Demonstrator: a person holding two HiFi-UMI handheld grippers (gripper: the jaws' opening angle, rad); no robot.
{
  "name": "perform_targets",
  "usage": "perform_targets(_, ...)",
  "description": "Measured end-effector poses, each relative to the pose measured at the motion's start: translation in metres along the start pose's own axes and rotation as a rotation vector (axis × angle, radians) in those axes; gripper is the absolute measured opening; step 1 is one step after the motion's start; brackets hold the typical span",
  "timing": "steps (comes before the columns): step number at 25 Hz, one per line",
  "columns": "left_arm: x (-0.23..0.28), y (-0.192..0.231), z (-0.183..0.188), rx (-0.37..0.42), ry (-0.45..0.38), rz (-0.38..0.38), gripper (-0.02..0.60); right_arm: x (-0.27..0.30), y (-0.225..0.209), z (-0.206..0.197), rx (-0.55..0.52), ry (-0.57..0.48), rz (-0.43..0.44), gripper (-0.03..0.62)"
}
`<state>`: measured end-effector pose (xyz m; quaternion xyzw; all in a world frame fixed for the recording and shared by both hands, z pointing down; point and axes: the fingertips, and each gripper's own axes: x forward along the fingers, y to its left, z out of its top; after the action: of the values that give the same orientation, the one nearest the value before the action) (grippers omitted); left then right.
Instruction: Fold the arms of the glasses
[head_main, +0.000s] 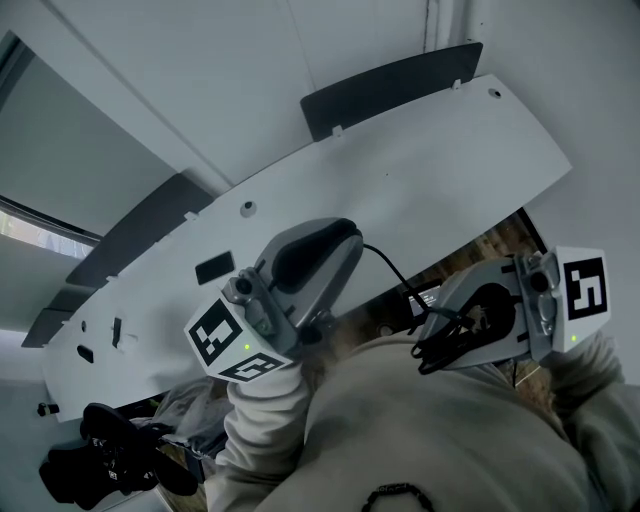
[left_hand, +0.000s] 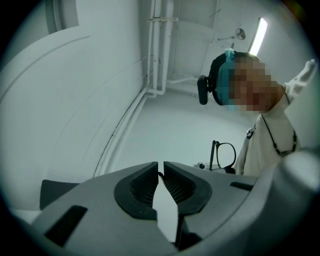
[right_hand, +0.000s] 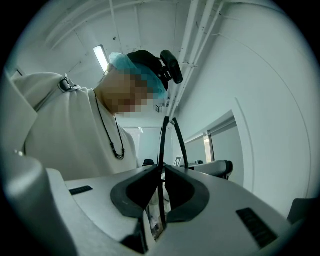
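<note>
While the right hand-held gripper (right_hand: 162, 170) is clamped on the black glasses (right_hand: 162, 143), whose thin frame rises from between its jaws, the left hand-held gripper (left_hand: 161, 167) has its jaws drawn together with nothing between them. Both are held up close before the person's pale sweater (head_main: 430, 430), the glasses standing apart from the left one.

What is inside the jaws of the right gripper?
The glasses: the right gripper is shut on a thin black part of them, which stands upright between the jaws. The lenses do not show in the right gripper view.
</note>
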<state>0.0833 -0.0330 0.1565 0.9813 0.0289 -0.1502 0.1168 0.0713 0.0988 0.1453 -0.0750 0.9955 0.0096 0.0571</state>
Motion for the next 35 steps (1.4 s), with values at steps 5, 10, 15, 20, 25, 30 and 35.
perform_targets(5, -0.008, -0.012, 0.017, 0.039, -0.028, -0.039, 0.035, 0.013, -0.001, -0.003, 0.007, 0.018, -0.003, 0.061)
perform_targets(10, -0.011, -0.02, 0.026, 0.064, -0.025, -0.066, 0.032, 0.019, -0.001, -0.004, 0.007, 0.025, 0.006, 0.061)
perform_targets(15, -0.012, -0.029, 0.031, 0.084, -0.021, -0.098, 0.03, 0.019, -0.001, -0.004, 0.016, 0.026, 0.008, 0.061)
perform_targets(20, -0.01, -0.036, 0.034, 0.081, -0.019, -0.114, 0.028, 0.019, 0.0, -0.005, 0.024, 0.032, 0.011, 0.061)
perform_targets(25, -0.008, -0.042, 0.037, 0.08, -0.014, -0.126, 0.028, 0.019, 0.0, -0.006, 0.027, 0.038, 0.014, 0.061)
perform_targets(30, -0.007, -0.047, 0.039, 0.08, -0.008, -0.145, 0.026, 0.019, 0.0, -0.006, 0.031, 0.041, 0.016, 0.061)
perform_targets(35, -0.005, -0.054, 0.041, 0.085, -0.003, -0.168, 0.025, 0.018, 0.0, -0.007, 0.036, 0.051, 0.01, 0.061)
